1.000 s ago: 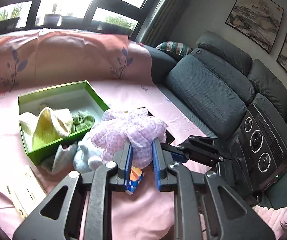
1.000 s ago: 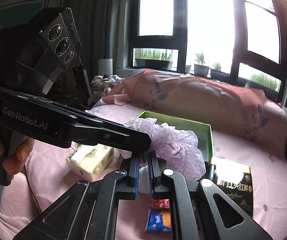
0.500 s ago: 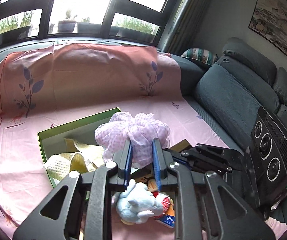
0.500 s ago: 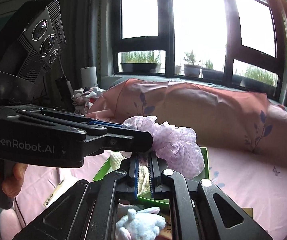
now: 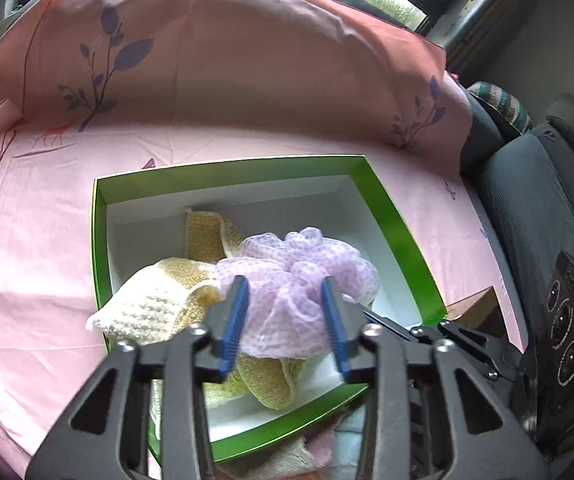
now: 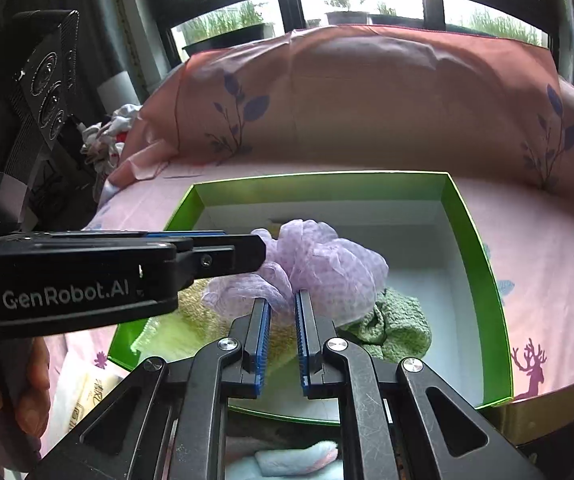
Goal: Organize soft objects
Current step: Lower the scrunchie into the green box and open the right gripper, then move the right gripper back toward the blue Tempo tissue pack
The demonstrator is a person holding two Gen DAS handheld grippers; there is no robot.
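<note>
Hanging directly ahead of both grippers and just above the open green cardboard box with its white inside, the puffy lilac mesh scrunchie is a crumpled ball with no clear long axis. The left gripper has just been opening: its blue pads stand apart on either side of the mesh, which bulges between them, seemingly unpressed. The right gripper is clenched on a fold of the same mesh, so it alone appears to carry the scrunchie (its release is likely all that remains). Below lie a nubbly cream-and-yellow knitted cloth draped over the near rim and a crumpled green knit piece, both limp and yielding.
</note>
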